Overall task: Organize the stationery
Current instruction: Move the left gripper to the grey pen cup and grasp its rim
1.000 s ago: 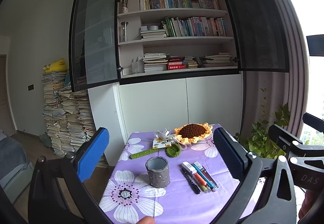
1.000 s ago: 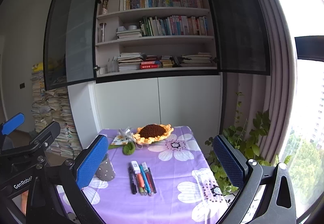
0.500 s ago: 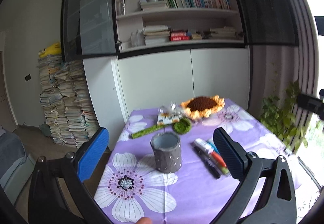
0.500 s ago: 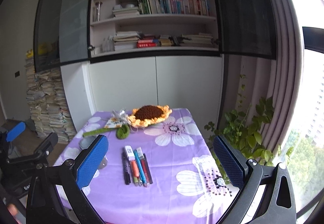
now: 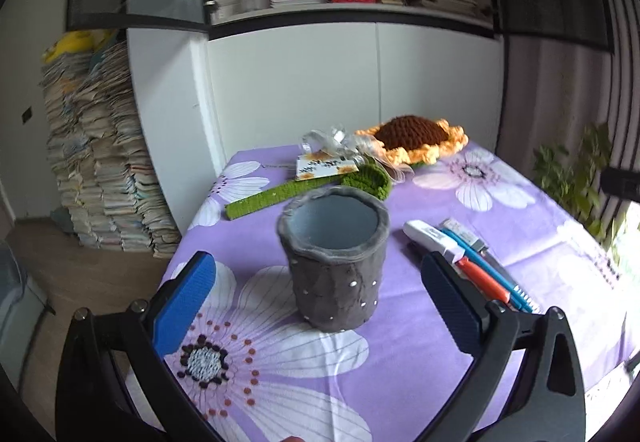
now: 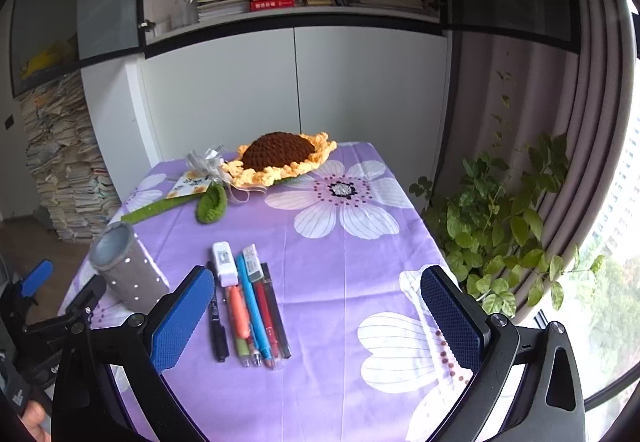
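Note:
A grey felt pen holder (image 5: pixel 335 262) stands empty and upright on the purple flowered tablecloth (image 5: pixel 400 370). My left gripper (image 5: pixel 320 310) is open, its blue pads on either side of the holder, just short of it. A row of several pens and markers (image 6: pixel 250 302) lies side by side to the holder's right; it also shows in the left wrist view (image 5: pixel 460 254). My right gripper (image 6: pixel 318 316) is open and empty, low over the cloth just right of the pens. The holder (image 6: pixel 126 270) and the left gripper (image 6: pixel 56 306) show at the left of the right wrist view.
A crocheted sunflower (image 6: pixel 280 158) with a green stem (image 5: pixel 276 196), a leaf (image 6: pixel 211 204) and a gift tag (image 5: pixel 324 166) lies at the table's far end. A leafy plant (image 6: pixel 500 222) stands off the right edge. A white cabinet and bookshelves are behind, stacked papers (image 5: pixel 96 146) on the left.
Both grippers have moved forward and down toward the table. The left one has closed in on the pen holder; the right one has come down near the pens. Nothing has been grasped.

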A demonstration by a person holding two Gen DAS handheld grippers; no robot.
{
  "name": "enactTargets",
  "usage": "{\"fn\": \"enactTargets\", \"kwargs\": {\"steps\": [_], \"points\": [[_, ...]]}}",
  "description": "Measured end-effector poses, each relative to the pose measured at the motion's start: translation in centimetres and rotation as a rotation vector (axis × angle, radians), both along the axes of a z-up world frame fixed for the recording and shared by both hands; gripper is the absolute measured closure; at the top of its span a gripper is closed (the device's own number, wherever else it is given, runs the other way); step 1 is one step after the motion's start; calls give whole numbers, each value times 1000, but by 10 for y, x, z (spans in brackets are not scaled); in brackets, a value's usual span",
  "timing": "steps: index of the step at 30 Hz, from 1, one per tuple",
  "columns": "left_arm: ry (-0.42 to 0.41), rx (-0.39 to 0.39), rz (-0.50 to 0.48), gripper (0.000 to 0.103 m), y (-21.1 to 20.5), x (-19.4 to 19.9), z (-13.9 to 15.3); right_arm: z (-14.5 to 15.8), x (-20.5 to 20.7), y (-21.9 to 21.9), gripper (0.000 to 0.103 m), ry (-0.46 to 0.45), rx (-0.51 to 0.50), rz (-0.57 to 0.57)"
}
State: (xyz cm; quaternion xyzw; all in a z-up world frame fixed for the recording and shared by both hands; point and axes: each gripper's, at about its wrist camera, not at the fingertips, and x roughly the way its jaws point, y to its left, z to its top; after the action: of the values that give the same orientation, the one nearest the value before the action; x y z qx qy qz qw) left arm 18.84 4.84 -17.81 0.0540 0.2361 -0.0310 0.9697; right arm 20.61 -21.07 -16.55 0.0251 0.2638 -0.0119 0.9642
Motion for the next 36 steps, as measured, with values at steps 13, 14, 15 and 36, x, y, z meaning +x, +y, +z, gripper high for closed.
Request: {"fn": "enactTargets", "kwargs": {"steps": [13,14,15,36], "points": [[65,-83,-34,1,8,39,-14,-18,50,2,0,51,-1,31],[62,-79,-34,1,7,41,-14,-20,53,4,0,57,-5,44],[61,-71,-36,2,6,42,-14,-22,55,6,0,64,-10,58],[95,-133,-85,31,7,72,-20,-34,84,7,0,129,-36,56]]}}
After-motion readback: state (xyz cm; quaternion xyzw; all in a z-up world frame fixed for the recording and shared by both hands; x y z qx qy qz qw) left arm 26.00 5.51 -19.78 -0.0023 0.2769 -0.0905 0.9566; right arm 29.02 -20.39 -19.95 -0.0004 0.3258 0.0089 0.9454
